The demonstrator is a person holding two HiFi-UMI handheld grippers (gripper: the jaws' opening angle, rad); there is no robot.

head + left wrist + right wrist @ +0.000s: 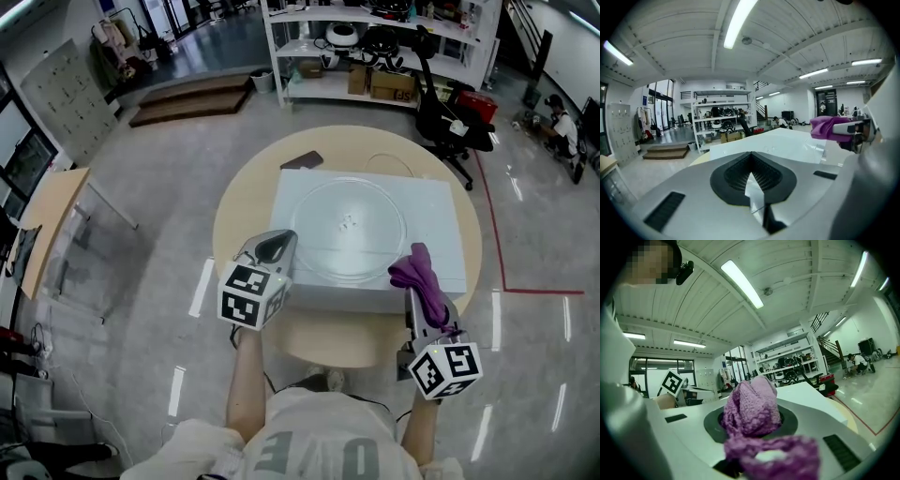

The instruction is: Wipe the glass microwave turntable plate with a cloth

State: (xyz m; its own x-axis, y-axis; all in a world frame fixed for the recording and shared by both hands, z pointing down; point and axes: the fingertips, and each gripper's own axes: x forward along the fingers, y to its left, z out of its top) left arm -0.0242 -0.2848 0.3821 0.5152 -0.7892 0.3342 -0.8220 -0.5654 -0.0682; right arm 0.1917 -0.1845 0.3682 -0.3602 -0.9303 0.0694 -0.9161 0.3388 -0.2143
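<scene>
My left tongs (278,246) are closed down narrow on a thin glassy edge, which looks to be the near left rim of the clear round glass turntable plate (352,230). The rest of the plate lies flat ahead and to the right of these tongs, on a white rectangular slab (433,202). The slab sits on a round beige table (230,225).

My right tongs (415,292) are clamped on a bunched purple knitted cloth (420,274). The cloth stands up out of the jaws and spills back over them towards me. These tongs are tilted upward over the slab's near right corner, just right of the plate's near rim. I cannot tell whether the cloth touches the glass. The plate lies between my two tongs.
</scene>
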